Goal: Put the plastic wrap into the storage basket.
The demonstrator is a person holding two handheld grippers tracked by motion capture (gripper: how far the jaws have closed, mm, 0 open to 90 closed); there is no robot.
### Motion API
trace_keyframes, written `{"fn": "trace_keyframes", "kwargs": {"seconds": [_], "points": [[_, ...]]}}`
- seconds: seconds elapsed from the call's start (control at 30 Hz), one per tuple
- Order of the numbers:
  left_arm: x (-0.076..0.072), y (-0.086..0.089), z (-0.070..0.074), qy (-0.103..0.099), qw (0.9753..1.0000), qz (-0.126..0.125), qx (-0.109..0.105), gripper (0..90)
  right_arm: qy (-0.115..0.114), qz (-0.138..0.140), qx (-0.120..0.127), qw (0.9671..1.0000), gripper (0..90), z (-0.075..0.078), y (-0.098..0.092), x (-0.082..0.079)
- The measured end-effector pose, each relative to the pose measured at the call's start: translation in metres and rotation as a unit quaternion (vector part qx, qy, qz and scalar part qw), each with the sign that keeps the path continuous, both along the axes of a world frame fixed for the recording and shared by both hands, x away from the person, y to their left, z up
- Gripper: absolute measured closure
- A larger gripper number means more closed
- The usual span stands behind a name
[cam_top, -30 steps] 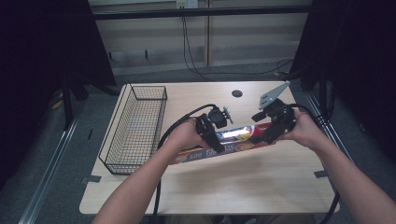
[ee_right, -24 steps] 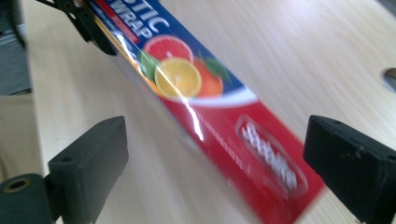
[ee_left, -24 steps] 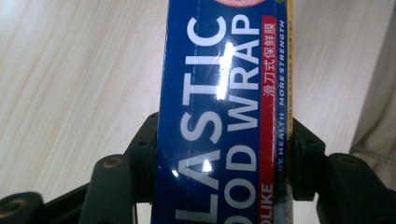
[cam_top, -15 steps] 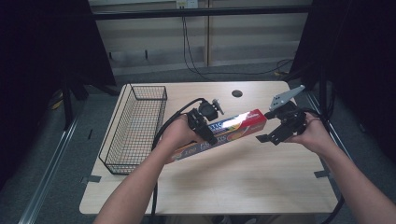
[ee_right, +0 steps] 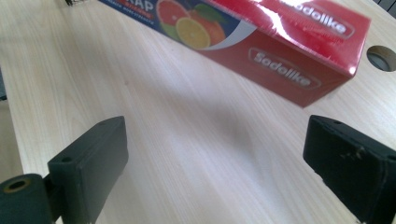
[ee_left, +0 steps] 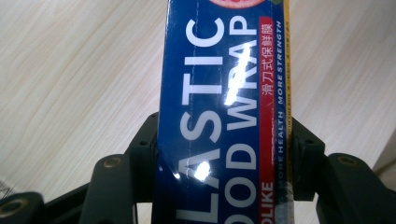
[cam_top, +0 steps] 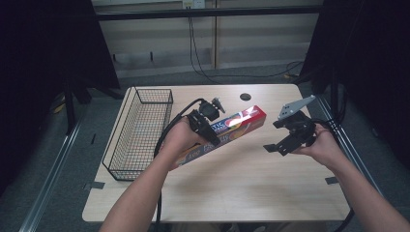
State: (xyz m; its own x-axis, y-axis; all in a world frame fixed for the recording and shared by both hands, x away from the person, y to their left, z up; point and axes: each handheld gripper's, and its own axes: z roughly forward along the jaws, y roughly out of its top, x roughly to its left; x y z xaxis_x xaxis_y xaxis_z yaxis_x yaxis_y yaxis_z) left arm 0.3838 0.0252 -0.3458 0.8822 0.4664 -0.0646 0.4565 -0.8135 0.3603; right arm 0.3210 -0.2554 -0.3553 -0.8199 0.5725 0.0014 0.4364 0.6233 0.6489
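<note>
A long plastic wrap box, blue and red with citrus pictures, is held above the table in my left gripper, which is shut across its middle. In the left gripper view the blue box face runs up between the jaws, which press on both its sides. My right gripper stands open to the right of the box's red end, apart from it. The right gripper view has the red end hanging ahead over the wood, with the gripper wide open and nothing in it.
A black wire basket stands on the left part of the wooden table. A round cable hole sits near the far edge. A black cable trails from the left gripper.
The right gripper has let go of the box's red end, opened and drawn back to the right. The left gripper has lifted the box and carried it slightly leftward.
</note>
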Motion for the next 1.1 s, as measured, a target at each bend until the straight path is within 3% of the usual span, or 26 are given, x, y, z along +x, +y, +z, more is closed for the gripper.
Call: {"fn": "trace_keyframes", "kwargs": {"seconds": [0.1,0.43,0.63,0.9,1.1], "points": [[0.001,0.005,0.0,-0.001,0.9999,0.014,0.001,43.7,-0.006,-0.005,-0.008,0.9999,6.4,-0.002,0.002,-0.003],[0.005,0.022,0.001,-0.005,0.9989,0.045,0.007,43.7,0.0,-0.002,0.011,0.9999,6.2,-0.011,0.004,-0.007],[0.008,0.032,0.001,-0.005,0.9983,0.058,0.007,43.7,0.002,-0.01,0.01,0.9999,6.2,-0.014,0.005,-0.01],[0.01,0.048,0.004,-0.012,0.9955,0.093,0.013,43.6,0.006,-0.014,0.02,0.9997,6.1,-0.02,0.004,-0.011],[0.01,0.058,0.008,-0.016,0.9941,0.107,0.011,43.6,0.009,-0.019,0.009,0.9997,6.1,-0.026,0.006,-0.011]]}}
